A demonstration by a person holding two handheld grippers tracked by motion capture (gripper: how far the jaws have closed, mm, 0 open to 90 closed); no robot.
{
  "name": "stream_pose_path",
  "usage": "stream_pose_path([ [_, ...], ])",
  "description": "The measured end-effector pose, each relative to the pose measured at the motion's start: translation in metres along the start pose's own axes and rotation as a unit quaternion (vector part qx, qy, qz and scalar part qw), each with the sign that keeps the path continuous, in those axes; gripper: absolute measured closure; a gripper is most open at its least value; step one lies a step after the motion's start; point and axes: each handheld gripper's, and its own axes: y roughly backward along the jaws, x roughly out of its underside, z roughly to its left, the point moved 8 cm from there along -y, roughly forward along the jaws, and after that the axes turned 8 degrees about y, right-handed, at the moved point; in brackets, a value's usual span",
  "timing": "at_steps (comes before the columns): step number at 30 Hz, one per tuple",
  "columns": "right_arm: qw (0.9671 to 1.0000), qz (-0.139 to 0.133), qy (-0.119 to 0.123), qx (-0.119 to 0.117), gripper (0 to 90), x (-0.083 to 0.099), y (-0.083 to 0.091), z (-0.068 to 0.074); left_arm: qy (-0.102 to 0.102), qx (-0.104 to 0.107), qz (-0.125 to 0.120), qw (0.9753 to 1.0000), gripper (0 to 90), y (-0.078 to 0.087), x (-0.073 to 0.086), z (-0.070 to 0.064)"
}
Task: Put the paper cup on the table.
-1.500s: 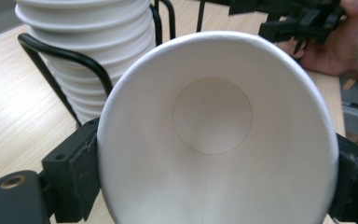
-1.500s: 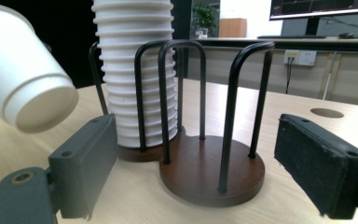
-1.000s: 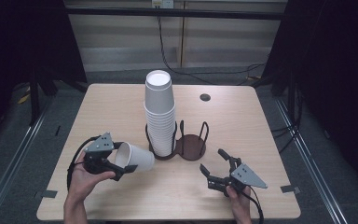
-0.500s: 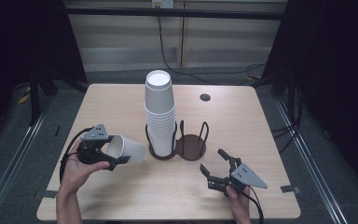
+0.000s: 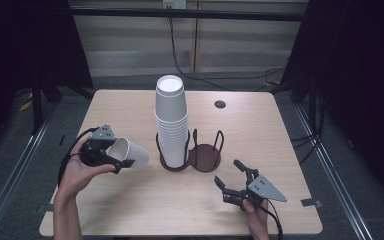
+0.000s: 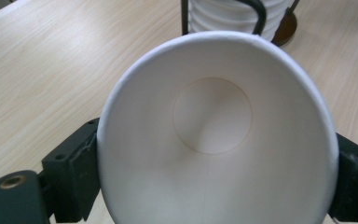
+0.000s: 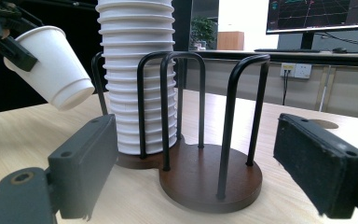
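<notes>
The left gripper clamps a tilted paper cup at its rim. The right gripper rests with jaws wide apart, holding nothing, near the cup holder.

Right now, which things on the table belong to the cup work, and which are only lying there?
Belong to the work:
- paper cup, held in the left gripper
- stack of cups
- two-ring cup holder
- right gripper, open, empty

Only lying about:
- dark round cap at the table's far edge
- table
</notes>
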Motion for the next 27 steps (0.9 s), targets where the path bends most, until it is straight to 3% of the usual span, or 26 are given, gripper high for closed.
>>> stream_pose_path([
  [2,1.0000,0.000,0.000,0.000,13.3,0.000,0.000,0.000,0.006,-0.006,0.004,1.0000,11.0,-0.001,-0.001,0.003],
  [7,1.0000,0.000,0.000,0.000,13.3,0.000,0.000,0.000,-0.001,-0.036,0.033,0.9988,10.9,0.006,-0.005,0.013],
  [16,1.0000,0.000,0.000,0.000,13.4,0.000,0.000,0.000,0.006,-0.046,0.071,0.9964,10.8,0.004,-0.012,0.027],
  [18,1.0000,0.000,0.000,0.000,13.4,0.000,0.000,0.000,0.005,-0.048,0.088,0.9949,10.7,0.002,-0.012,0.031],
  [21,1.0000,-0.001,0.000,-0.001,13.4,0.000,0.000,0.000,-0.012,-0.081,0.120,0.9894,10.4,0.004,-0.010,0.037],
  [23,1.0000,0.000,0.000,-0.001,13.4,0.000,0.000,0.000,-0.013,-0.070,0.125,0.9896,10.3,0.005,-0.011,0.037],
  [27,1.0000,-0.001,0.001,-0.003,13.4,0.000,0.000,0.000,-0.009,-0.074,0.130,0.9886,10.3,0.000,-0.012,0.041],
])
